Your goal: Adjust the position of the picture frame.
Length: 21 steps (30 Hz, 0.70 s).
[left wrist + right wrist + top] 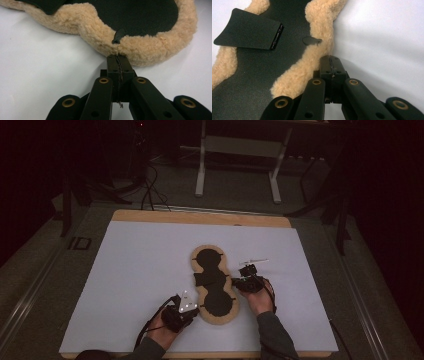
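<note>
A peanut-shaped pad with a black middle and a tan fleece rim lies on the white sheet. A black flap crosses its waist. My left gripper is at the pad's near left lobe. In the left gripper view its jaws are shut, tips against the fleece rim just below a small black tab. My right gripper is at the right of the waist. Its jaws are shut too, tips touching the fleece near another tab and the flap.
The white sheet covers most of a wooden tabletop. Beyond the far edge stand a grey table frame and loose cables on the dark floor. A hand and sleeve come in behind each gripper at the near edge.
</note>
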Each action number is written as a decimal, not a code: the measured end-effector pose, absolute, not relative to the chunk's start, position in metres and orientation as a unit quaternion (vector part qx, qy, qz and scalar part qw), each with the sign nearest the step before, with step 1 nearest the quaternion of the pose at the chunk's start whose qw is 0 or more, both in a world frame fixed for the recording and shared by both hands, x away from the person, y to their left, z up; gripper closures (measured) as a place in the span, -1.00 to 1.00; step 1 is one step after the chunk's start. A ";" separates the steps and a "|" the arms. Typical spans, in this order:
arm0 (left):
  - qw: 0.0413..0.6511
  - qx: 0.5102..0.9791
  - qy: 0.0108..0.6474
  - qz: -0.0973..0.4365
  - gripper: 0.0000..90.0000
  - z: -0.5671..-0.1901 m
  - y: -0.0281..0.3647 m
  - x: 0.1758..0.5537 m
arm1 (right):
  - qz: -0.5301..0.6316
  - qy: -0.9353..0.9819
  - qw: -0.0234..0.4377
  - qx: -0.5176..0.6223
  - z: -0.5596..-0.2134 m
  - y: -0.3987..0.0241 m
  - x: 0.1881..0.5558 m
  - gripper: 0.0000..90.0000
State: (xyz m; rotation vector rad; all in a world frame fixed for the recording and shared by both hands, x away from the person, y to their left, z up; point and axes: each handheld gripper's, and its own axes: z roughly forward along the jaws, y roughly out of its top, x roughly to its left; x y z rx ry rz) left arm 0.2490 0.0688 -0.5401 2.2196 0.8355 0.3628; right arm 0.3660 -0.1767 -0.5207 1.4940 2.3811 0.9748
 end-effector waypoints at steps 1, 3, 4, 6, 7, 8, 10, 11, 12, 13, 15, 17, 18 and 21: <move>0.361 0.863 0.324 0.143 1.00 -0.540 0.068 0.249 | 0.326 0.798 0.083 0.500 -0.521 -0.176 0.366 1.00; 0.359 0.863 0.325 0.146 1.00 -0.540 0.066 0.247 | 0.326 0.799 0.085 0.498 -0.521 -0.176 0.367 1.00; 0.360 0.863 0.324 0.147 1.00 -0.540 0.065 0.247 | 0.325 0.799 0.086 0.499 -0.521 -0.175 0.368 1.00; 0.361 0.863 0.323 0.145 1.00 -0.540 0.064 0.246 | 0.323 0.800 0.088 0.498 -0.520 -0.174 0.368 1.00; 0.362 0.862 0.323 0.146 1.00 -0.541 0.063 0.246 | 0.321 0.801 0.088 0.498 -0.520 -0.173 0.369 1.00; 0.362 0.862 0.323 0.147 1.00 -0.541 0.063 0.246 | 0.319 0.804 0.089 0.494 -0.520 -0.172 0.369 1.00; 0.363 0.862 0.322 0.146 1.00 -0.541 0.062 0.245 | 0.319 0.805 0.090 0.493 -0.520 -0.172 0.369 1.00; 0.363 0.862 0.322 0.145 1.00 -0.541 0.062 0.245 | 0.316 0.807 0.090 0.491 -0.519 -0.171 0.370 1.00; 0.363 0.862 0.322 0.145 1.00 -0.541 0.062 0.245 | 0.316 0.807 0.088 0.491 -0.519 -0.171 0.371 1.00; 0.364 0.862 0.322 0.145 1.00 -0.541 0.061 0.245 | 0.316 0.807 0.088 0.491 -0.519 -0.171 0.371 1.00; 0.366 0.861 0.322 0.145 1.00 -0.541 0.060 0.244 | 0.316 0.808 0.085 0.491 -0.519 -0.170 0.371 1.00; 0.366 0.862 0.320 0.142 1.00 -0.541 0.059 0.243 | 0.315 0.810 0.082 0.488 -0.518 -0.169 0.372 1.00; 0.366 0.863 0.320 0.140 1.00 -0.541 0.058 0.243 | 0.315 0.812 0.081 0.485 -0.518 -0.168 0.372 1.00; 0.370 0.863 0.317 0.136 1.00 -0.541 0.055 0.241 | 0.312 0.817 0.077 0.479 -0.517 -0.166 0.374 1.00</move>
